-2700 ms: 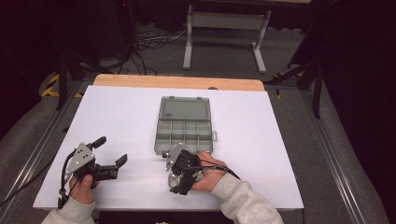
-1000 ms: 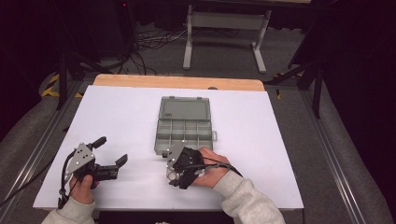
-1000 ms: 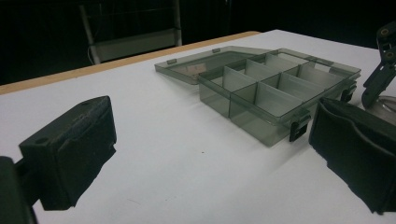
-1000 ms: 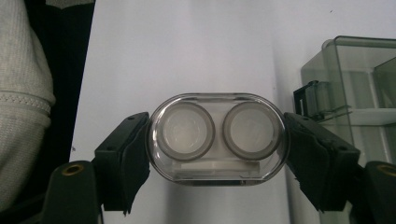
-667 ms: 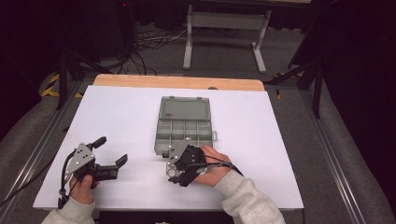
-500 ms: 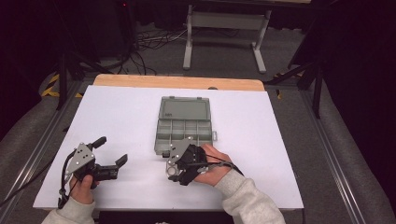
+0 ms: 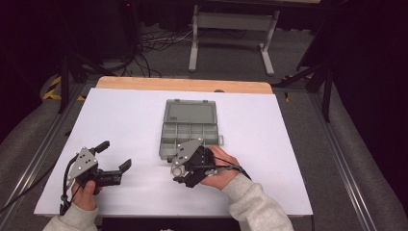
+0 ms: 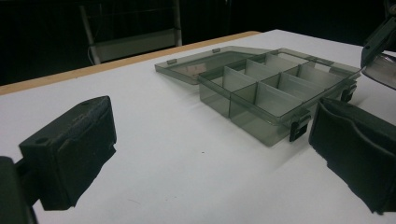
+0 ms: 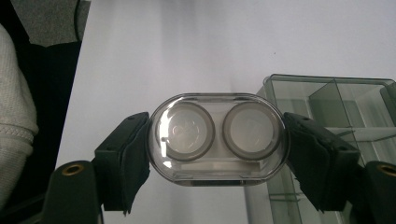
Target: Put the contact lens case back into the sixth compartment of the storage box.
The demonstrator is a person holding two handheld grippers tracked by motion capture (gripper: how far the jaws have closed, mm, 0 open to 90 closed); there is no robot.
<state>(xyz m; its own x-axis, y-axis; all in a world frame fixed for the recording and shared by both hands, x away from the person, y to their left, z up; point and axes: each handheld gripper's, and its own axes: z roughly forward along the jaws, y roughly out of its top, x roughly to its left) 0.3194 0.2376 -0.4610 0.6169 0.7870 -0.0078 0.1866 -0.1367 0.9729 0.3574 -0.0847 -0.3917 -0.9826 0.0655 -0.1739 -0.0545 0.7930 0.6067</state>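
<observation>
1. Left claw [image 7: 114, 166], lower left of the high view: wide apart w/ nothing in it. It rests low on the white tabletop [image 7: 120, 115], prob. just waiting. It points toward the box.
2. In the left claw view the tabletop shows bare btwn the two black pads. The box sits in the upper right of that frame.
3. Box [image 7: 188, 129], middle of the high view: clear grey plastic, lid flipped flat toward the top of the frame. Inside are small walled spots. All the spots I can see look empty.
4. Right claw [image 9: 217, 154], just below the box in the high view: squeezed on a clear oval case [image 9: 218, 139], one pad on each short end. Held by the ends so it stays flat, I think.
5. The case has two round cups side by side w/ pale lids. Can't tell what's in them.
6. The case hangs over the tabletop, its right end over the box's near corner. Prob. it's meant to go in a spot there.
</observation>
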